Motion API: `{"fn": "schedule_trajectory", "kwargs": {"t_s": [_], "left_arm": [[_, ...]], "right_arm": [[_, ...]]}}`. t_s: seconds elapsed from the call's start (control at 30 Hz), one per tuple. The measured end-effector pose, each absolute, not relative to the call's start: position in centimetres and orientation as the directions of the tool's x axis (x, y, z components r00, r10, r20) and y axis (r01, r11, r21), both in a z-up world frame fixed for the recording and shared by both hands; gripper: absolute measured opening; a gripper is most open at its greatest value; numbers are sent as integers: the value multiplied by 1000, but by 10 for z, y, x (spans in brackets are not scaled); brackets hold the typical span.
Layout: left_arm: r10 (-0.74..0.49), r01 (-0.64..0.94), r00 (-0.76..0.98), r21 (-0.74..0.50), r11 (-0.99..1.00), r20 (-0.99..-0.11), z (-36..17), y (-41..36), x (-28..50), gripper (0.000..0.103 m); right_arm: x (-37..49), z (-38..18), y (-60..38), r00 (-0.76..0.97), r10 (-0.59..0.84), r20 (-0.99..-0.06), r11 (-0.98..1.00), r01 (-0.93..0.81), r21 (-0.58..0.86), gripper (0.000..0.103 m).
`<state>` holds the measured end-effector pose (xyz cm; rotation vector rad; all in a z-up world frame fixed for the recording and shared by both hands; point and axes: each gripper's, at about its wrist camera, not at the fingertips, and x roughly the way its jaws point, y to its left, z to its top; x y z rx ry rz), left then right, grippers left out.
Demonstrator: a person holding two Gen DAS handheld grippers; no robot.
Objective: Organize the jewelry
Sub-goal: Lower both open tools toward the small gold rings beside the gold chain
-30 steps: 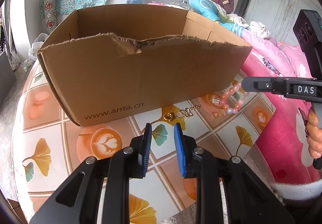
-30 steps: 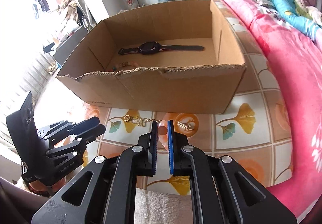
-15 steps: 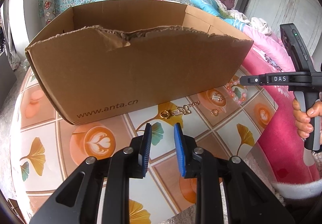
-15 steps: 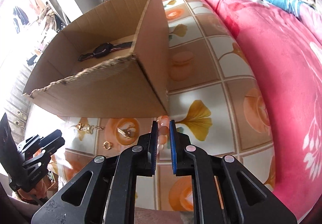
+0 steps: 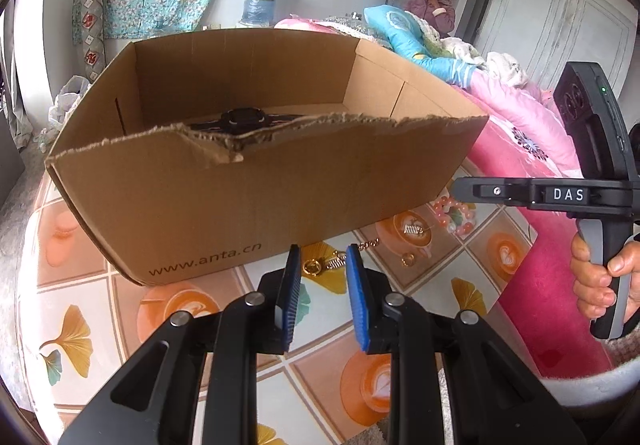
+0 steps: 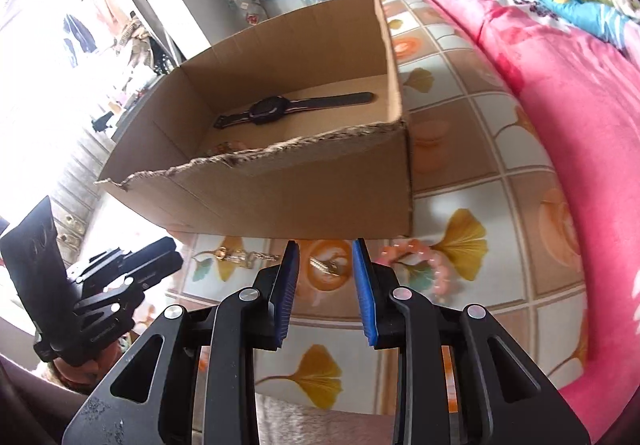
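A pink bead bracelet (image 6: 416,259) (image 5: 454,213) lies on the patterned tablecloth by the cardboard box's (image 6: 320,189) (image 5: 248,197) near right corner, just right of my right gripper (image 6: 325,263) (image 5: 458,184). That gripper's jaws are opening with nothing between them; a small silver clip (image 6: 326,266) (image 5: 414,229) shows on the cloth beyond the gap. My left gripper (image 5: 322,267) (image 6: 160,261) hovers open and empty over a gold chain (image 5: 320,265) (image 6: 240,255). A small gold ring (image 5: 408,259) lies nearby. Inside the box rest a black watch (image 6: 276,107) (image 5: 240,117) and another beaded bracelet (image 6: 228,147).
The table (image 5: 80,325) carries a cloth with ginkgo leaves and coffee cups. A bed with a pink quilt (image 6: 560,125) runs along its right side. A person (image 5: 434,1) sits far behind. A water jug (image 5: 260,1) stands by the back wall.
My right gripper carried the pink bracelet down by the box's corner and parted its jaws; the bracelet now lies on the cloth. The left gripper stayed put, still open.
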<state>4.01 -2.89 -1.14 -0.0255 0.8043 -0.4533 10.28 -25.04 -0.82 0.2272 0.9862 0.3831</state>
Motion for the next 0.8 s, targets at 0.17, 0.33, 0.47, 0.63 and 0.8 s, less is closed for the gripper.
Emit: {"fn": "schedule_trajectory", "kwargs": {"t_s": [0.17,0.33,0.47,0.63,0.8], "left_arm": [[-401,375,620,-194,907,-675,-8,-27,45,23],[-400,380,629,-184,906,-667,-4,-28,49,23],[-399,375,636,-188,908,-660,-2,-26,54,24],[-412,369,633,-212,905,-655,-1,-24,58,24],[-413,365,633,-217,905,-655,0,-24,59,24]], "right_arm": [[115,-7,-235,483,425,-766,905,-208,371,31],[118,-8,-235,478,440,-760,896,-183,404,36],[119,-9,-236,481,440,-759,896,-174,409,36],[121,-9,-235,492,430,-757,899,-161,406,40],[119,-7,-228,508,397,-765,916,-171,362,47]]}}
